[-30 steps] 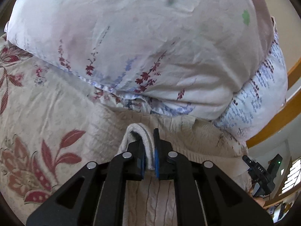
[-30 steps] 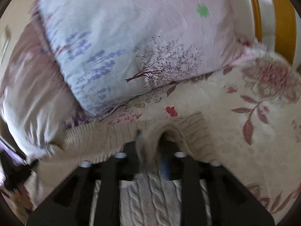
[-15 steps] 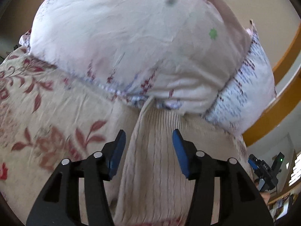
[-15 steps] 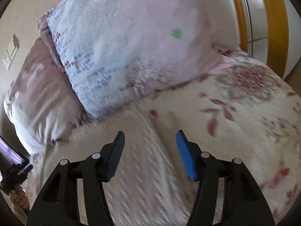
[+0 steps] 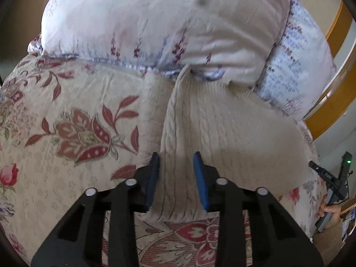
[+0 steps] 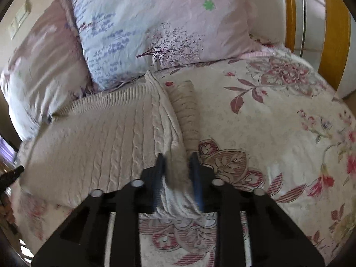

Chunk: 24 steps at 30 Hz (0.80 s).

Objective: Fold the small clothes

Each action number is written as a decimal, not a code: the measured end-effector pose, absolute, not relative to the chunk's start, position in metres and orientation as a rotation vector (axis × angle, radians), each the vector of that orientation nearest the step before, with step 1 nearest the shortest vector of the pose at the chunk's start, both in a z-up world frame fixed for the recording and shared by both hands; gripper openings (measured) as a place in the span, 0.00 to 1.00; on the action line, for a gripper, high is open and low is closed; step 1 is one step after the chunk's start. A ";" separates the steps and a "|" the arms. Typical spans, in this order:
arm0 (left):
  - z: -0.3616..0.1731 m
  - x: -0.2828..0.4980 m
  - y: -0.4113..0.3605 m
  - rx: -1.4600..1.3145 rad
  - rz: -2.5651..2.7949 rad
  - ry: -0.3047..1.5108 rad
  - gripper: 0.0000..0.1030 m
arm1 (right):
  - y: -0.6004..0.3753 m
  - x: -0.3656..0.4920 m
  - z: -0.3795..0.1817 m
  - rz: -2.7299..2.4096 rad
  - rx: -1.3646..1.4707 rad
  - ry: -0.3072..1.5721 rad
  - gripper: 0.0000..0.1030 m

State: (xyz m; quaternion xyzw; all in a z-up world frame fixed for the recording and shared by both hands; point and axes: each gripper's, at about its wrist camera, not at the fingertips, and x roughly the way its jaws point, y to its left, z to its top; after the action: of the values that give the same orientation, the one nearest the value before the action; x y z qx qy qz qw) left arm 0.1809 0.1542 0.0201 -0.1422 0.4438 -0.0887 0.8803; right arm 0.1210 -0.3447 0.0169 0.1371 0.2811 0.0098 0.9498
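A cream cable-knit sweater (image 5: pixel 222 122) lies flat on the floral bed (image 5: pixel 66 111). Both tools have just been closing: left tool (image 5: pixel 175 173) straddles its edge fold, right tool (image 6: pixel 178 173) pinches its bunched edge.

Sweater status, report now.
Left claw closing, astride sweater edge. Right claw pinching opposite edge. Pillows crowd its far end.

**Bedding and surroundings**

A floral bedspread (image 6: pixel 278 115) covers the bed. Two pillows lean at its head: a pale pink one (image 5: pixel 155 22) and a lavender-printed one (image 6: pixel 138 22) beside it. An orange wooden frame (image 6: pixel 333 33) stands behind. A wall switch (image 6: pixel 20 20) is visible.
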 end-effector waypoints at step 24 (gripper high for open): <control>0.012 0.165 0.168 -0.325 -0.215 0.936 0.07 | -0.342 0.105 0.002 -0.063 0.265 0.595 0.08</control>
State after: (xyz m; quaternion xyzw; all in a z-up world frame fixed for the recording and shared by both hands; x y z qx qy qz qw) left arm 0.1654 0.1685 0.0118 -0.1555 0.4480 -0.1032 0.8743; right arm 0.1053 -0.3416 0.0022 0.1301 0.2922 -0.0309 0.9470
